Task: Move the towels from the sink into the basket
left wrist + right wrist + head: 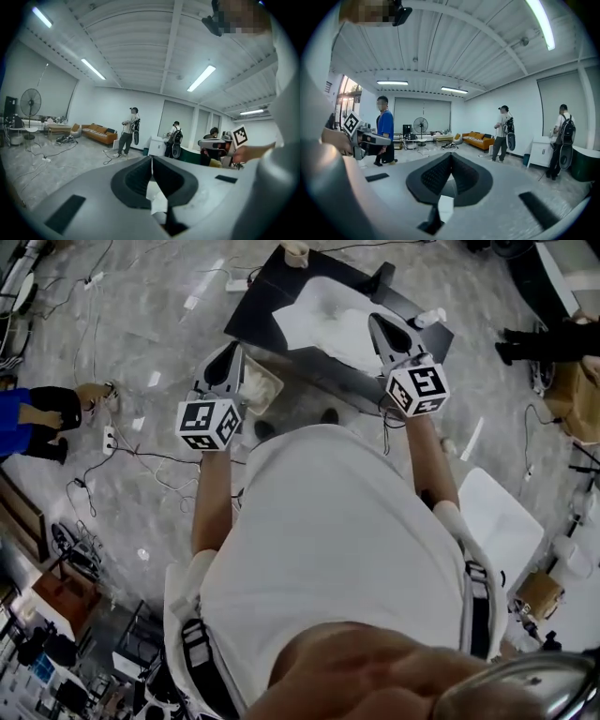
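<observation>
**A:** What does the towel look like?

**B:** The towel (323,322) is white, soft cloth, crumpled into loose folds. It lies inside the black, hard-edged rectangular sink (251,307).

**A:** And the basket?

**B:** The basket (267,390) is cream with a rounded rim. It stands on the grey marbled floor (141,315), just beside the sink's near-left corner. I cannot tell what is in it.

**A:** Where are the grippers relative to the towel?

**B:** Both are raised in front of the person's white shirt (328,540), clear of the towel. In the head view, the left hand-held gripper (232,352) (151,159) shows over the basket. The right hand-held gripper (377,324) (451,157) shows over the sink's right side, beside the towel.

**A:** And the jaws?

**B:** Each pair is pressed together at the tips — dark ribbed pads, nothing between them.
</observation>
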Demonstrator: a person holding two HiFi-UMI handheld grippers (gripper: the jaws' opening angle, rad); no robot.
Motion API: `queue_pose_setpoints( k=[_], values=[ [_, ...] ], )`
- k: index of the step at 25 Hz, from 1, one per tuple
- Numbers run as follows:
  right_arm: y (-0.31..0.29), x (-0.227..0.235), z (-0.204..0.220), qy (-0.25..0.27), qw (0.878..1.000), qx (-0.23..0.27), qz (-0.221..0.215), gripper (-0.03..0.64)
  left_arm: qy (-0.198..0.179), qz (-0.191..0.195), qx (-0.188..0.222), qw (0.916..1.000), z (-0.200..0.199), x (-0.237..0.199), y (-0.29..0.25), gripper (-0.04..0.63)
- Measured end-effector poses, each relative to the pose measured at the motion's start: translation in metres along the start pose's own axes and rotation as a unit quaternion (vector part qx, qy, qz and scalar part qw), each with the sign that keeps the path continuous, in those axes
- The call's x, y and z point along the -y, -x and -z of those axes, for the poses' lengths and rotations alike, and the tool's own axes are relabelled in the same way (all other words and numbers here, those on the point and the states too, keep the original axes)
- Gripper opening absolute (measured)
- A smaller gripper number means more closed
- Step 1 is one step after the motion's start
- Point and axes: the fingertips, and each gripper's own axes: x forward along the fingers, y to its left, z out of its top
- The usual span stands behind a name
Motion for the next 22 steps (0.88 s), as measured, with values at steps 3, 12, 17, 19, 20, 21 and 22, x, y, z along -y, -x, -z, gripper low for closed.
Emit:
queue_pose_setpoints(
  k=[3,12,17,19,20,21,22],
  values=[
    [0.021,0.015,0.002,0.005,1.000,0.002,0.023,0.002,-0.003,0.005,0.005,1.0000,-0.003,0.008,-0.006,0.009],
    [0.038,0.032,0.008,0.002,0.999,0.000,0.043,0.001,-0.014,0.031,0.004,0.9994,-0.008,0.031,-0.028,0.009],
    [0.031,0.044,0.021,0.001,0.999,-0.017,0.042,0.002,-0.010,0.036,-0.009,0.9993,0.004,0.035,-0.041,0.009],
    [0.027,0.050,0.033,0.001,0.999,-0.032,0.037,0.002,-0.007,0.038,-0.018,0.9991,0.012,0.038,-0.045,0.009],
    [0.024,0.054,0.040,0.000,0.999,-0.040,0.035,0.002,-0.005,0.039,-0.023,0.9990,0.017,0.038,-0.048,0.009],
    [0.020,0.057,0.047,-0.001,0.998,-0.048,0.032,0.002,-0.003,0.039,-0.029,0.9988,0.022,0.038,-0.051,0.009],
    [0.015,0.061,0.054,-0.002,0.998,-0.056,0.028,0.002,-0.001,0.039,-0.034,0.9986,0.028,0.038,-0.055,0.009]
  ],
)
